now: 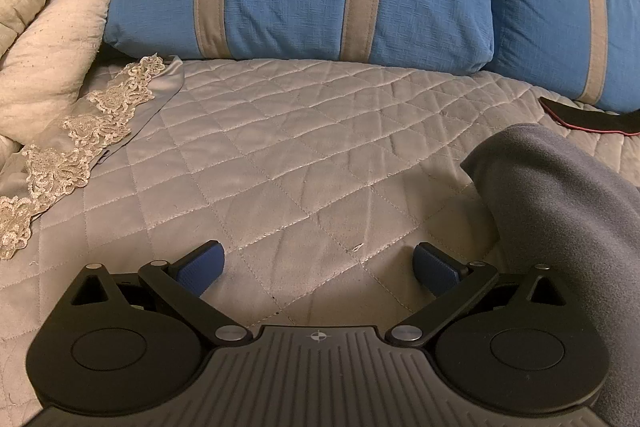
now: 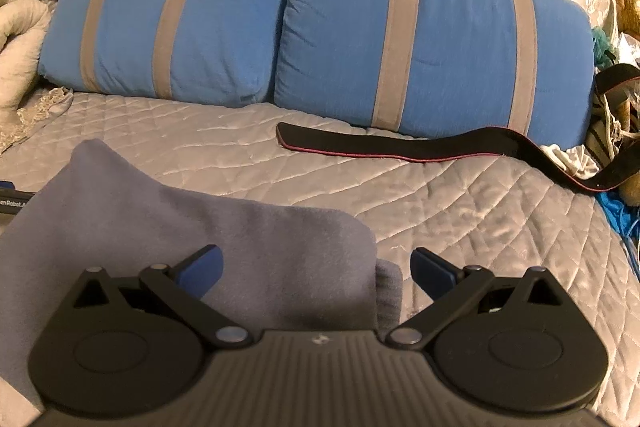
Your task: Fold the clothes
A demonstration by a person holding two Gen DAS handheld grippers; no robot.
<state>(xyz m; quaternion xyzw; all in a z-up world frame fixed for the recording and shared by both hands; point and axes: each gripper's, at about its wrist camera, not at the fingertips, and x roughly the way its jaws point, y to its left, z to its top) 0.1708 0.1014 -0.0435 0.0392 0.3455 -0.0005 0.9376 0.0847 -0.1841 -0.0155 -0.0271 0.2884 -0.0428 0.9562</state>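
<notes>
A grey-blue fleece garment (image 2: 168,227) lies in a soft heap on the quilted grey bedspread (image 2: 460,211). In the left wrist view the same fleece garment (image 1: 560,203) rises at the right edge. My left gripper (image 1: 318,267) is open over bare quilt, with the garment just right of its right finger. My right gripper (image 2: 316,271) is open above the garment's right edge; its left finger sits over the fleece and its right finger over the quilt. Neither gripper holds anything.
Two blue pillows with grey stripes (image 2: 328,39) line the back of the bed. A black strap with a red edge (image 2: 420,147) lies in front of them. A lace-trimmed cloth (image 1: 92,131) and cream blankets (image 1: 44,39) are at left; clutter (image 2: 616,115) piles at right.
</notes>
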